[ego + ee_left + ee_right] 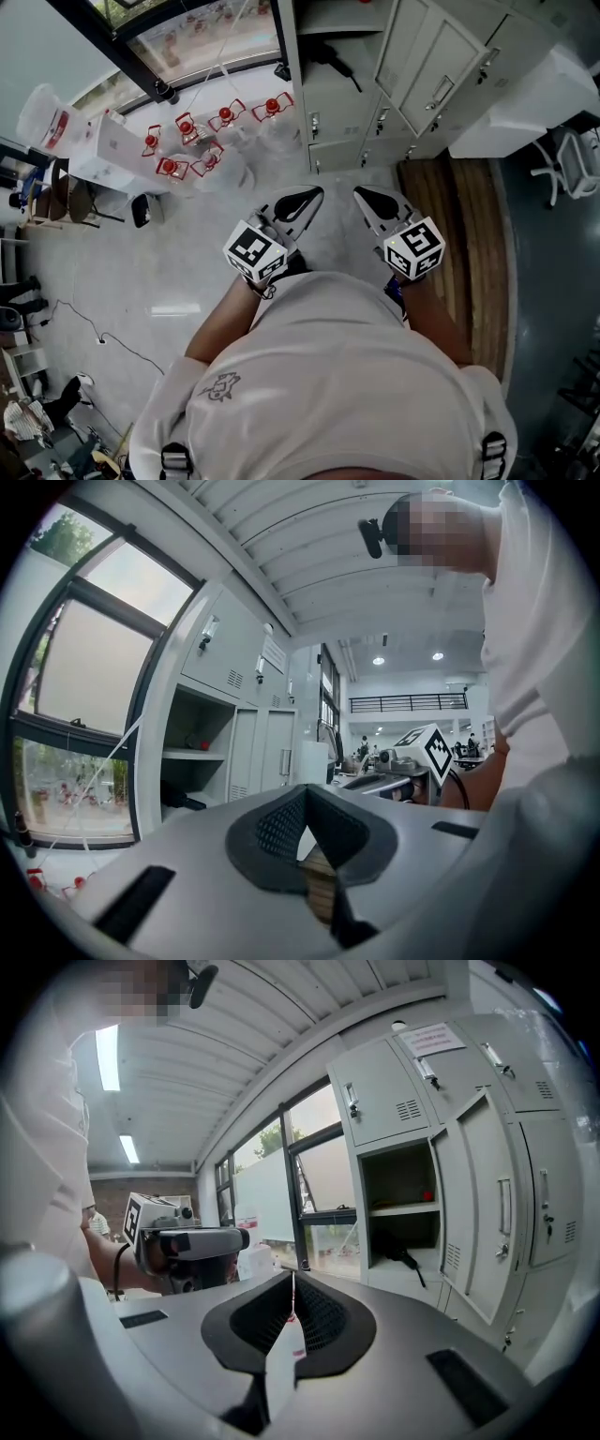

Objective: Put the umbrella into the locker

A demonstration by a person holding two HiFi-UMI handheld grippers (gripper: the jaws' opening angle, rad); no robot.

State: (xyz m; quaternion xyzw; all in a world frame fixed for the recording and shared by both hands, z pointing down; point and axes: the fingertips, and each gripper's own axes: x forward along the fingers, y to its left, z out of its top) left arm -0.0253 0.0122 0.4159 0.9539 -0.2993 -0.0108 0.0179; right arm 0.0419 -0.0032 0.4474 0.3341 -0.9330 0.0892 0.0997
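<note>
Jaws closed and empty on my left gripper [314,194] and right gripper [360,193]. Black folded umbrella [392,1247] appears to lie near the shelf edge of the open grey metal locker [360,1206]. Risk: it slides out, or its overhang fouls the closing door [478,1213].

Left tongs [309,198] and right tongs [367,198] side by side, held forward; both pairs closed, empty

Wearing white short-sleeved T-shirt [347,375] (small grey print [220,386] showing), dark strap buckles [173,459] at shoulders; left gripper [314,194], right gripper [362,193] grey-shelled, each bearing black-and-white marker cube [255,253].
</note>
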